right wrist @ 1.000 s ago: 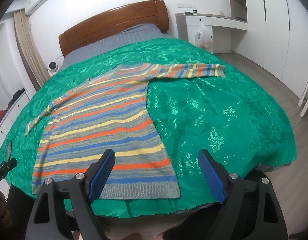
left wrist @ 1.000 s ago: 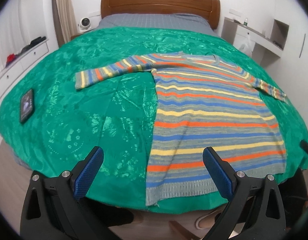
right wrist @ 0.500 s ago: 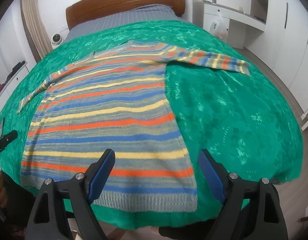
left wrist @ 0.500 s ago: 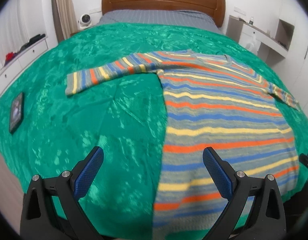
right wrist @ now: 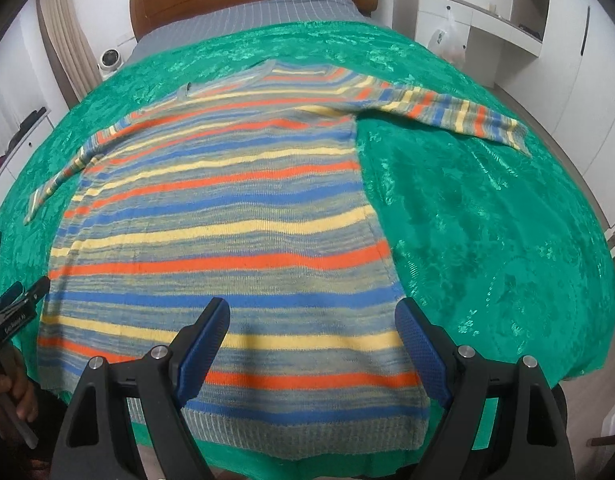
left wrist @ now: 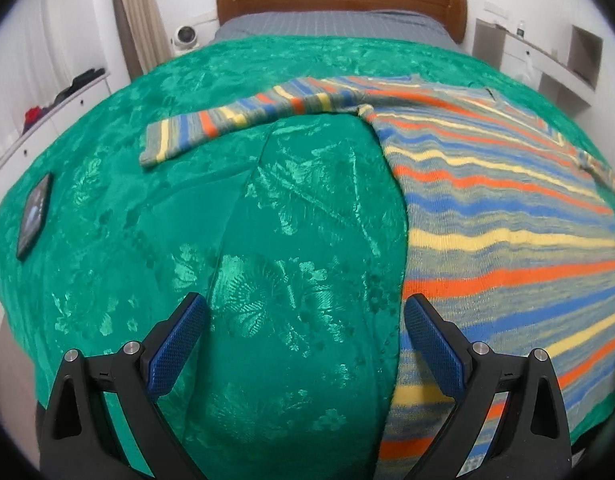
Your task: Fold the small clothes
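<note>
With the striped orange, blue and yellow knit sweater (right wrist: 227,216) flat on the green bedspread (right wrist: 487,220), both our left hand-held gripper (left wrist: 303,344) and right hand-held gripper (right wrist: 311,344) apart and empty, we should pinch both hem corners evenly.

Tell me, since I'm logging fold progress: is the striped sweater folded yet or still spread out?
Spread out. The striped sweater lies flat on the green bedspread, both sleeves stretched sideways, hem unfolded.
</note>
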Motion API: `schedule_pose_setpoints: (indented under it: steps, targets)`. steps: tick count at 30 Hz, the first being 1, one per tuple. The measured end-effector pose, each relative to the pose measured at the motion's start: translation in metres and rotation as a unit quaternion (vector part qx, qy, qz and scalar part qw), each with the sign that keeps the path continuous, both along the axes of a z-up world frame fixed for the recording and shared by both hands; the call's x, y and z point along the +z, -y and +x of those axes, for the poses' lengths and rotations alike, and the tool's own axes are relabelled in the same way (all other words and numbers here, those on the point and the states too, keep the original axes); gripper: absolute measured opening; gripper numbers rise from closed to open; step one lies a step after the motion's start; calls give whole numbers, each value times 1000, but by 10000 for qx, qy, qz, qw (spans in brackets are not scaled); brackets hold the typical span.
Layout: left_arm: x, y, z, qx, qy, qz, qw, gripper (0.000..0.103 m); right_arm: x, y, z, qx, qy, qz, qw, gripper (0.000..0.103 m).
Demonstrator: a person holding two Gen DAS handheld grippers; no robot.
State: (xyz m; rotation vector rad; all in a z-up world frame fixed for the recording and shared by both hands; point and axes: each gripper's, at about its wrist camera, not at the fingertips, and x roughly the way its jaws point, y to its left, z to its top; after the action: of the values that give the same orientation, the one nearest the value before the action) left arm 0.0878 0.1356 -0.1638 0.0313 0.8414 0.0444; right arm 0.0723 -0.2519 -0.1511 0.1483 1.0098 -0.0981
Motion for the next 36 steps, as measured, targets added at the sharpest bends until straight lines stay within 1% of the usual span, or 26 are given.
schedule_pose_setpoints:
  steps: [3, 6, 10, 14, 17, 20, 30, 36]
  targets:
    - [1, 4, 0, -78, 118, 72, 9999, 100, -2, -5, 1, -66, -77, 23, 9999, 84]
    - [1, 5, 1, -157, 137, 16, 9998, 100, 3, -10, 3, -66, -76, -38, 9999, 84]
    - [3, -2, 4, -215, 105, -344, 9991, 100, 9, -21, 4, -5, -62, -225, 9997, 84]
    - [4, -9, 4, -189, 84, -500, 9985, 100, 10, -30, 7, 25, -119, -296, 9995, 84]
    - [4, -16, 6, -193, 35, -730, 9971, 100, 10, -38, 9, 40, -164, -307, 9994, 84]
    - [5, -19, 6, -254, 13, -881, 9958, 100, 8, -48, 12, 90, -241, -353, 9990, 84]
    - [4, -19, 8, -395, -113, -972, 9944, 100, 6, -74, 19, 301, -327, -500, 9978, 84]
    - [5, -20, 6, -400, -57, -941, 9947, 100, 5, -82, 19, 396, -346, -519, 9973, 84]
